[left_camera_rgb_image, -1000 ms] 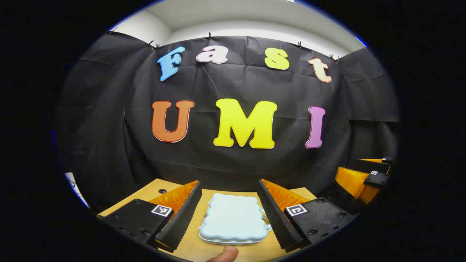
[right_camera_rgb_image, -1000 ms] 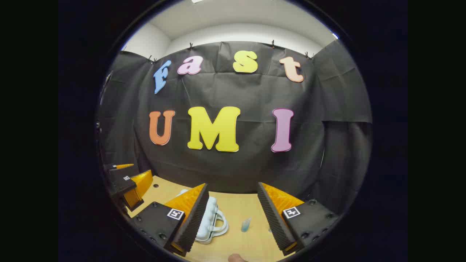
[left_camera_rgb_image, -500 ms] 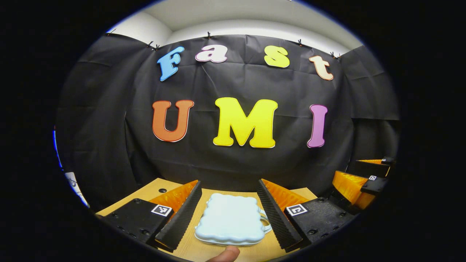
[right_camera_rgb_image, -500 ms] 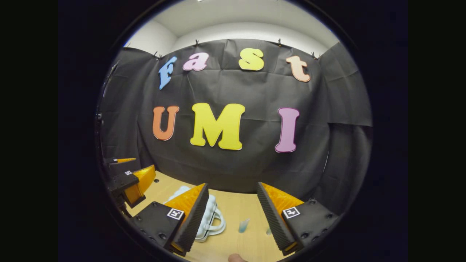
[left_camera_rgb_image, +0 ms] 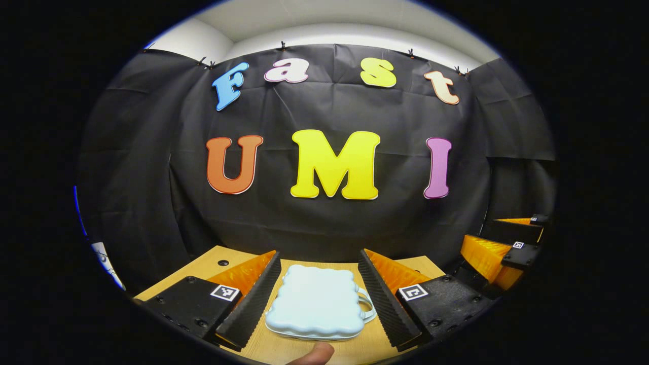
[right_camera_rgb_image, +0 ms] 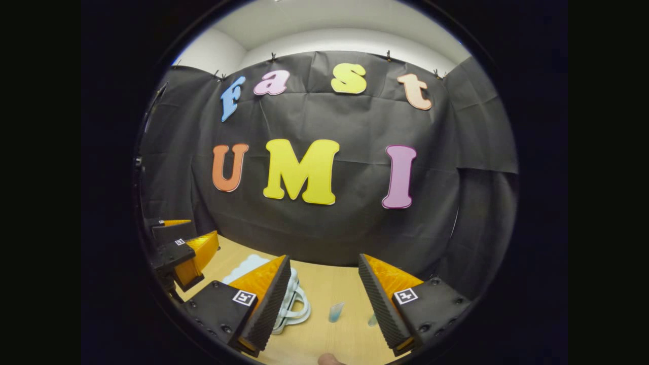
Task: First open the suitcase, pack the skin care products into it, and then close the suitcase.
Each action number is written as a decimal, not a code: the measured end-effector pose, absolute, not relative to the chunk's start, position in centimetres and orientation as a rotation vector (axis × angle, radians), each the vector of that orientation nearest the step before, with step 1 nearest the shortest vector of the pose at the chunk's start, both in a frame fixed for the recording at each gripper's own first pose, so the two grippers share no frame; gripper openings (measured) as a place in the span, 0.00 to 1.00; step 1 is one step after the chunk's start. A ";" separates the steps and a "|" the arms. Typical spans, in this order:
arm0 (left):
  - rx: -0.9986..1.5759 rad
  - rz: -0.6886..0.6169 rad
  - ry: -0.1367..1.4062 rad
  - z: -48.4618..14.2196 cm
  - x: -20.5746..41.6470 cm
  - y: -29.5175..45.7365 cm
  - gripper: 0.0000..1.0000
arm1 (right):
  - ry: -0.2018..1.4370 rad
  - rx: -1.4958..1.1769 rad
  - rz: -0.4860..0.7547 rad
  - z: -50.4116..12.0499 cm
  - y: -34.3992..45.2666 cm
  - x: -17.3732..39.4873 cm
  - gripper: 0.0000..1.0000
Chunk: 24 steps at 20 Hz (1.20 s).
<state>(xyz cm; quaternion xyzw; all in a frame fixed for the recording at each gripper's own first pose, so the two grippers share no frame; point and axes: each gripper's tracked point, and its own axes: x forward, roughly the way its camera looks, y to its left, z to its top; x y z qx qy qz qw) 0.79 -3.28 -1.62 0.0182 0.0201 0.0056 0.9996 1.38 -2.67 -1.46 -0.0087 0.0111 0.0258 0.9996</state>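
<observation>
So in the left gripper view your left gripper (left_camera_rgb_image: 318, 289) had its fingers wide apart, holding nothing, with the little pale suitcase (left_camera_rgb_image: 314, 308) lying flat and shut on the wooden worktop (left_camera_rgb_image: 210, 262) between them, its handle (left_camera_rgb_image: 366, 305) sticking out toward the right-hand finger. Honestly the risk I saw there: that lid looked smooth and bumpy-edged, so if you had squeezed the shell from both sides you would probably have pinned lid and base together instead of opening it, or the case might have skidded across the worktop since nothing was bracing it. Your right gripper (left_camera_rgb_image: 499, 248) sat off at the far right, well apart from the case. Over in the right gripper view, your right gripper (right_camera_rgb_image: 324, 289) was spread open and empty too, the suitcase (right_camera_rgb_image: 289, 304) was half hidden behind its left-hand finger, and two small skin care products, a bluish tube (right_camera_rgb_image: 335, 312) and a second small piece (right_camera_rgb_image: 372, 320), stood near the right-hand finger. Those looked tiny and tippy to me, so a careless sweep toward the handle could have knocked them over or rolled them off. The left gripper (right_camera_rgb_image: 190, 251) hung at the left edge.
</observation>
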 end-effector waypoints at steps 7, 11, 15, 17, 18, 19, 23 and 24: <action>0.292 0.004 0.033 -6.4 4.0 -3.9 0.98 | 0.021 -0.011 -0.032 -2.2 -8.3 1.8 0.80; 0.423 -0.011 0.105 -12.5 5.8 -5.9 0.99 | 0.004 -0.013 -0.115 -2.3 -14.2 1.7 0.80; 0.651 -0.035 0.156 -18.3 7.2 -8.9 0.99 | 0.002 -0.027 -0.176 -3.0 -19.8 1.8 0.80; 0.795 -0.059 0.145 -20.1 7.9 -10.7 0.99 | 0.019 -0.015 -0.185 -3.7 -21.8 1.8 0.80; 0.874 -0.075 0.142 -21.0 8.3 -11.7 0.98 | 0.024 0.000 -0.184 -4.2 -22.6 1.9 0.80; 0.963 -0.089 0.148 -22.3 8.6 -12.4 0.99 | 0.024 0.015 -0.181 -4.5 -23.4 2.2 0.80; 1.196 -0.135 0.138 -25.6 9.5 -15.0 0.98 | 0.049 0.064 -0.146 -6.6 -25.3 3.4 0.80; 1.239 -0.129 0.147 -26.5 9.8 -15.1 0.98 | 0.058 0.073 -0.134 -7.2 -25.7 3.6 0.80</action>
